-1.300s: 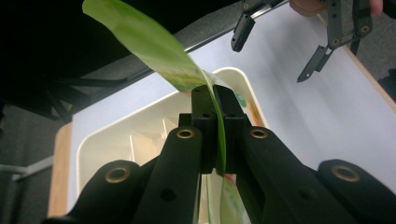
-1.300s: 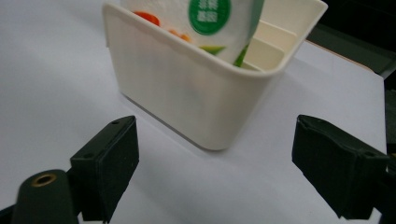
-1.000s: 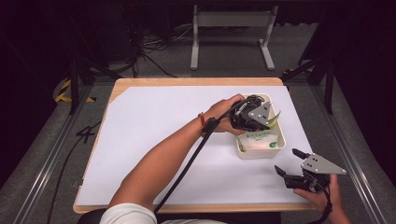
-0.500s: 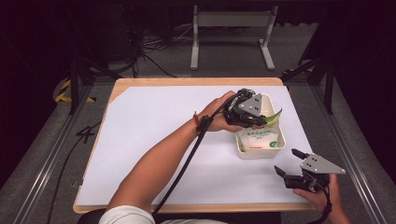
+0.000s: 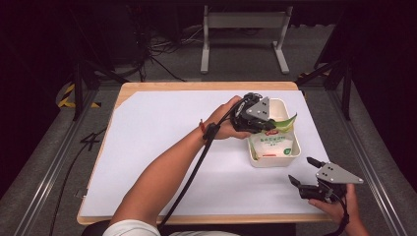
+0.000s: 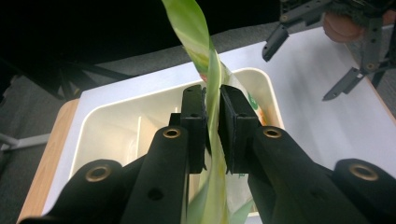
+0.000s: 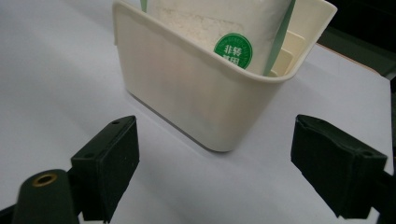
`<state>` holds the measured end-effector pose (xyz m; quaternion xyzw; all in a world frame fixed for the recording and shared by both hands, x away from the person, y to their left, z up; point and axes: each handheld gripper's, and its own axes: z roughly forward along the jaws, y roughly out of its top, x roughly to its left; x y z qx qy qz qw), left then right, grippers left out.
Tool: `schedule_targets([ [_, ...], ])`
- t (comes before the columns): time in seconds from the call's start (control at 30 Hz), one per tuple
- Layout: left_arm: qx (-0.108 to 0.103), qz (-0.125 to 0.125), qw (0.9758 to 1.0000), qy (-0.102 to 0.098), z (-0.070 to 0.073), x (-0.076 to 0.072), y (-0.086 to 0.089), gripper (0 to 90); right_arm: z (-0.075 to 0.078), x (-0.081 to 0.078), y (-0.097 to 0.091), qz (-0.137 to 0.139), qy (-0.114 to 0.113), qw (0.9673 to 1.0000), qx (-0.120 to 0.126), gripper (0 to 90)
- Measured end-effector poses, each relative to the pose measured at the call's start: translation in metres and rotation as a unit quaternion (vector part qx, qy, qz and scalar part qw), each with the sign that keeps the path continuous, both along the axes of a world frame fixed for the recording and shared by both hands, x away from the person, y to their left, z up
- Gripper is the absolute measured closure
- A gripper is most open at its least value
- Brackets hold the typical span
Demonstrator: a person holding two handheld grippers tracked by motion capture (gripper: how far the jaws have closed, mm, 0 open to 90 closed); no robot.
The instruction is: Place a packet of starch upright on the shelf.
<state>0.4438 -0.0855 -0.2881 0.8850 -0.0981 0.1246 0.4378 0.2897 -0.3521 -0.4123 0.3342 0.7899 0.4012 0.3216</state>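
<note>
Green-edged pouch (image 6: 211,84) of white powder, top pinched by left gripper (image 6: 212,123).

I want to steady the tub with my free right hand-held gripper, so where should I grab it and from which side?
Probably the tub's near short wall, pinched over its rim from the person's side. That wall faces the open right hand-held gripper, its thin rim suits a pinch, and the bag leans inside, held at its top by the left hand-held gripper.
</note>
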Motion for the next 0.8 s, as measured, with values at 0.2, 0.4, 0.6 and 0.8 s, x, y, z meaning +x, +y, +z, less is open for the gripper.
schedule_targets([
  [0.2,-0.007,0.004,1.0000,-0.003,0.003,-0.001,0.004,81.4,0.000,0.001,0.000,0.001,0.001,1.0000,-0.002,15.4],
  [0.4,-0.008,0.012,0.9999,-0.006,0.006,0.000,0.010,82.0,0.000,0.001,0.001,0.002,0.000,1.0000,-0.002,15.5],
  [0.6,-0.007,0.019,0.9997,-0.010,0.007,-0.002,0.015,80.7,0.000,0.000,0.001,0.003,0.002,1.0000,-0.003,15.5],
  [0.8,-0.015,0.028,0.9994,-0.011,0.006,-0.001,0.025,76.8,-0.001,0.001,0.002,0.004,0.001,1.0000,-0.006,15.7],
])
